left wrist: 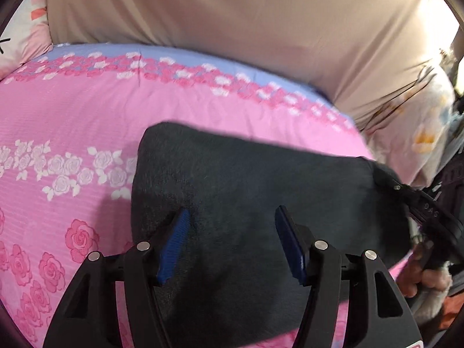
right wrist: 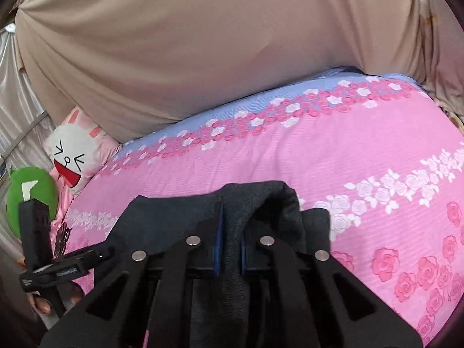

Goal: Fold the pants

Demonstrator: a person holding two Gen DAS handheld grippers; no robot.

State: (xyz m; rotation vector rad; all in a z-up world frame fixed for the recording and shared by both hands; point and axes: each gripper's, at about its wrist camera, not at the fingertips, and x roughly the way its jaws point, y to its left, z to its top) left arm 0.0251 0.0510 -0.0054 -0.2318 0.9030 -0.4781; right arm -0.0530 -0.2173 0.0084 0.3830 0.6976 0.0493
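Dark grey pants (left wrist: 246, 191) lie folded on a pink rose-print bedsheet (left wrist: 72, 121). My left gripper (left wrist: 232, 220) is open, its blue-padded fingers (left wrist: 174, 243) spread just above the middle of the pants. My right gripper (right wrist: 230, 232) is shut on a raised fold of the pants (right wrist: 261, 200) at their right end, with cloth pinched between the blue pads. The right gripper also shows at the right edge of the left wrist view (left wrist: 429, 211). The left gripper shows at the left of the right wrist view (right wrist: 58, 264).
A beige draped cloth (left wrist: 232, 14) backs the bed. A cartoon-face pillow (right wrist: 75, 156) and a green plush (right wrist: 32, 191) sit at the bed's left end. A printed pillow (left wrist: 420, 133) lies at the right. Pink sheet spreads beyond the pants.
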